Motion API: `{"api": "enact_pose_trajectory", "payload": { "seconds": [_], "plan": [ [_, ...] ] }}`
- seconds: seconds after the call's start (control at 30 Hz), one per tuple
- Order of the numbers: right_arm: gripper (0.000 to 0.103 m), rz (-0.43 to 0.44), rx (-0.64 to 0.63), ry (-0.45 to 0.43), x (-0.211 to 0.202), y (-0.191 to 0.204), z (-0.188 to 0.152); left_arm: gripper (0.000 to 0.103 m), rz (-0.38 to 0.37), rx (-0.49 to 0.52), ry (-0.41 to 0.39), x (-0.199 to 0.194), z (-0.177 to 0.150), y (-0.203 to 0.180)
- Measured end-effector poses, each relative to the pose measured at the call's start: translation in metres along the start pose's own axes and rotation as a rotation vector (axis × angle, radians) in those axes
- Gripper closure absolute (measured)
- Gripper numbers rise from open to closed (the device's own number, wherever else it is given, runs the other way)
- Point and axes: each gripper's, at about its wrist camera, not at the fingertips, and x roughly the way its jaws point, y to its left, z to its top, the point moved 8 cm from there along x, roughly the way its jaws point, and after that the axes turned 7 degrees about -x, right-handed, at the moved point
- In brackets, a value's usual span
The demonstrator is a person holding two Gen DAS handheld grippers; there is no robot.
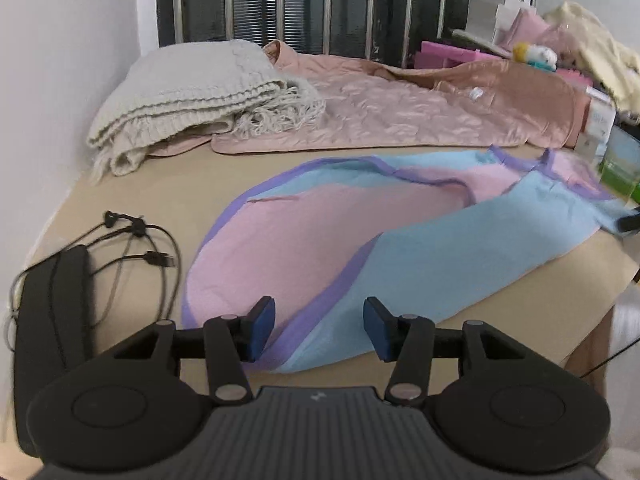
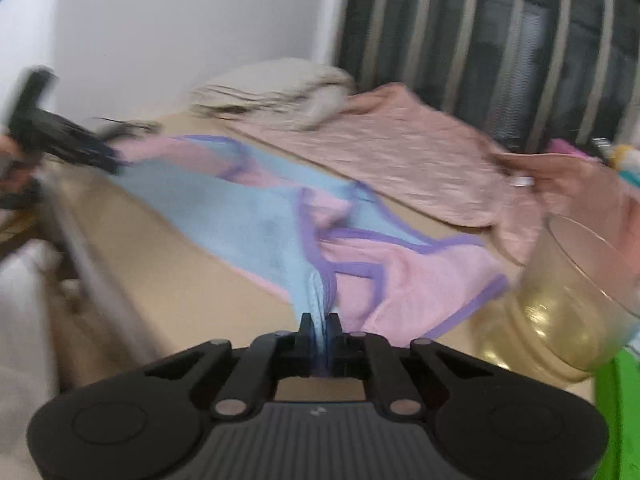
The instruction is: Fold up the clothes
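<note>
With the garment (image 1: 400, 240) spread on the bench (image 1: 160, 192), the right gripper (image 2: 318, 330) is clamped on a bunched blue edge while the left gripper (image 1: 318, 330) hangs open over the near hem, so the fold seems mid-start; next, the left should likely pinch that hem.

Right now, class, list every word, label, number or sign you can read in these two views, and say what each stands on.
None can be read.
Small pale logo mark on the left gripper body: a symbol, no letters.
Same mark on the right gripper: a symbol only.
Boxes at the table's right edge: printing too blurred to read.
</note>
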Motion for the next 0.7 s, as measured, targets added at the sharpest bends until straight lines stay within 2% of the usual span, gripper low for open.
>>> {"api": "enact_pose_trajectory", "payload": {
  "seconds": [0.03, 0.1, 0.17, 0.23, 0.27, 0.37, 0.4, 0.43, 0.47, 0.57, 0.63, 0.7],
  "plan": [
    [0.098, 0.011, -0.003, -0.020, -0.007, 0.000, 0.006, 0.053, 0.002, -0.003, 0.000, -0.001, -0.001, 0.003],
    [0.098, -0.021, 0.006, -0.054, -0.020, -0.009, 0.019, 0.053, 0.011, -0.009, -0.006, -0.002, -0.002, 0.009],
    [0.098, -0.100, -0.032, -0.064, -0.022, -0.016, 0.029, 0.053, 0.024, -0.021, -0.012, -0.002, -0.001, 0.016],
    [0.097, -0.254, -0.155, 0.000, -0.008, -0.020, 0.030, 0.053, 0.043, -0.033, -0.015, -0.001, 0.001, 0.021],
    [0.097, -0.302, -0.201, 0.013, -0.001, -0.019, 0.030, 0.053, 0.052, -0.037, -0.015, 0.000, 0.002, 0.023],
    [0.080, -0.431, -0.303, 0.019, 0.015, -0.015, 0.031, 0.053, 0.076, -0.041, -0.018, -0.002, 0.001, 0.021],
    [0.067, -0.472, -0.333, 0.021, 0.019, -0.012, 0.030, 0.053, 0.088, -0.041, -0.019, -0.003, 0.000, 0.020],
    [0.058, -0.510, -0.361, 0.022, 0.021, -0.011, 0.030, 0.053, 0.097, -0.046, -0.020, -0.004, 0.000, 0.019],
    [0.058, -0.542, -0.379, 0.024, 0.021, -0.010, 0.029, 0.053, 0.105, -0.053, -0.021, -0.006, -0.001, 0.018],
    [0.058, -0.564, -0.353, 0.010, 0.013, -0.011, 0.028, 0.052, 0.068, -0.124, -0.036, -0.015, 0.000, 0.016],
    [0.058, -0.506, -0.261, -0.044, -0.002, -0.008, 0.027, 0.052, 0.024, -0.168, -0.059, -0.022, 0.004, 0.011],
    [0.058, -0.407, -0.090, -0.076, -0.012, -0.008, 0.021, 0.052, -0.008, -0.190, -0.066, -0.025, 0.007, 0.004]
  ]
}}
